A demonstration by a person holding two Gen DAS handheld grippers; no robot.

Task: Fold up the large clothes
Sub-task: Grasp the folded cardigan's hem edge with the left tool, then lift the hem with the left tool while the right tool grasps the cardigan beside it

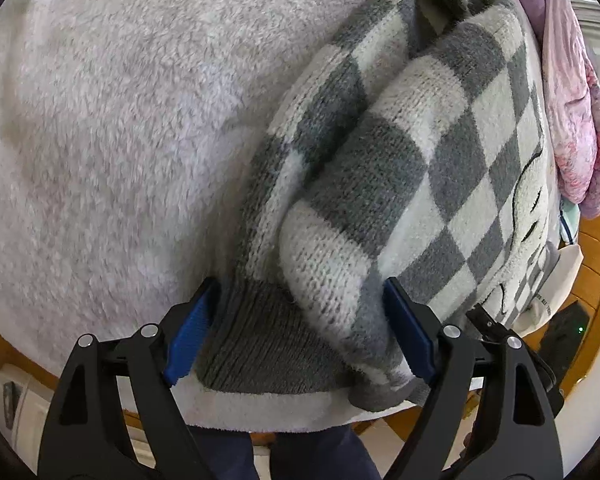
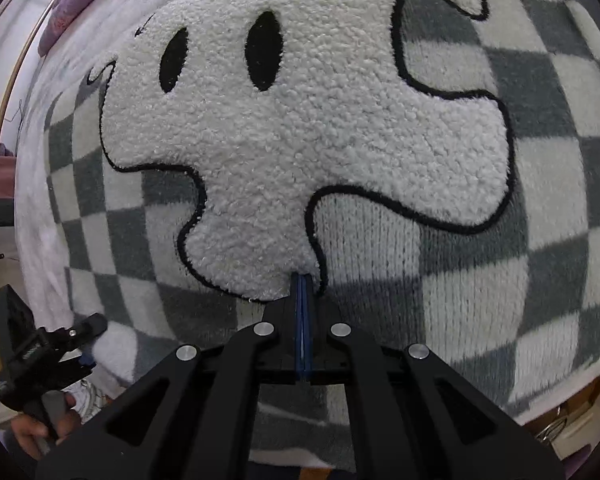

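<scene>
On the fluffy blanket [image 1: 120,120] lies the sweater [image 1: 380,168], spread flat, with one sleeve bunched along its side. Your left hand-held gripper [image 1: 300,332] is wide open around the sleeve cuff [image 1: 260,344], holding nothing yet. Your right hand-held gripper [image 2: 302,280] has its jaws pressed together over the white patch [image 2: 300,140]; I cannot tell if it pinches cloth. You look to be at the sleeve fold. Next, squeeze the cuff and lay it across. A pink quilt [image 1: 580,120] sits well apart, not in your way.
</scene>
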